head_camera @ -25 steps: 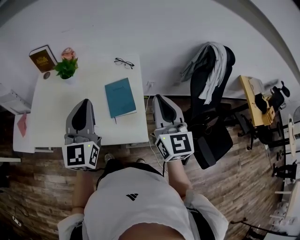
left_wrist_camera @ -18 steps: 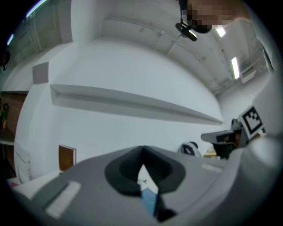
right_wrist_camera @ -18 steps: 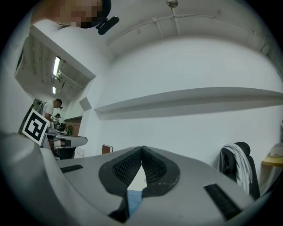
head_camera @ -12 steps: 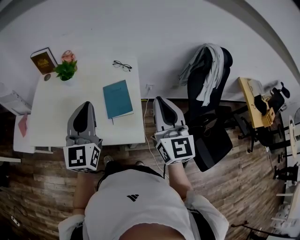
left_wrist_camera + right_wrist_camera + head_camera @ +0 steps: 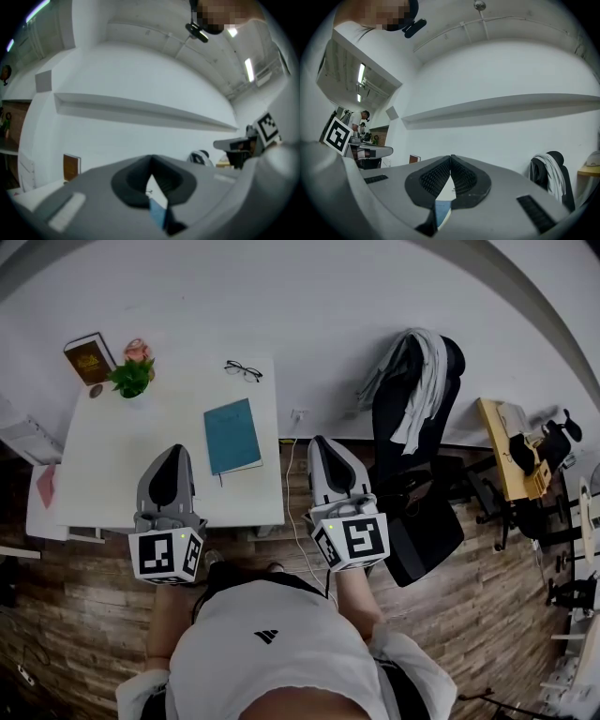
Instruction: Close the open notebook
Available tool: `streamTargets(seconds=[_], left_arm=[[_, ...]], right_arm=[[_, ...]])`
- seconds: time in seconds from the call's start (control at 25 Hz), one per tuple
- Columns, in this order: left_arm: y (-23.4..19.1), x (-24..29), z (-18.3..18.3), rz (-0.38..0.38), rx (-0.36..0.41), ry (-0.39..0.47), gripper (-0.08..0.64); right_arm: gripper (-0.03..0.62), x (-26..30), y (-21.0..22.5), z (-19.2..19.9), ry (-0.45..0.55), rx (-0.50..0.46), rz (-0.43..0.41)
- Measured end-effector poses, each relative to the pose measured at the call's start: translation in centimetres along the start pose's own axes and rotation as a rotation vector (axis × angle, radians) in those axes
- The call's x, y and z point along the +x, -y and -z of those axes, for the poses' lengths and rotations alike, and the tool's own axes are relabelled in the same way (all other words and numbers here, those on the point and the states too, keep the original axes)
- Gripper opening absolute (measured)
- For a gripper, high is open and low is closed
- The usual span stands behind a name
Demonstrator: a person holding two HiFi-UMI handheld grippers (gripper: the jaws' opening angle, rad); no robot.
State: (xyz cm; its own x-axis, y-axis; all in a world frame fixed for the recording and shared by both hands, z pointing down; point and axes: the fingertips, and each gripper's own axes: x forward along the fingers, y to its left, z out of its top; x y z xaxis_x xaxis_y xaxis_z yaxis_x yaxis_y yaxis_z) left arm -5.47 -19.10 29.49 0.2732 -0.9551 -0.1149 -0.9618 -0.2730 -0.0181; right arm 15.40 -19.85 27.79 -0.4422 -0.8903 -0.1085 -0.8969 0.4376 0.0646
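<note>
Near the table's (image 5: 112, 474) right edge, bare tabletop beside it, the teal notebook (image 5: 232, 435) lies closed; left gripper (image 5: 169, 452) and right gripper (image 5: 320, 442) fingers pressed together, empty.

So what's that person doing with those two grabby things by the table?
A person stands at a white table, holding tongs in each hand. The left tongs and the right tongs are both shut, empty and touching nothing. The teal notebook lies flat and closed on the table, a little ahead of them, so the closing job looks done.
</note>
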Motion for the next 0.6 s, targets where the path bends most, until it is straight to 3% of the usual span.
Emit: streamTargets(seconds=[0.6], left_arm=[[1.2,-0.2,0.5,-0.032,0.003,-0.013,0.008]], right_arm=[[-0.006,-0.6,1.0,0.4,0.006,0.020,-0.020]])
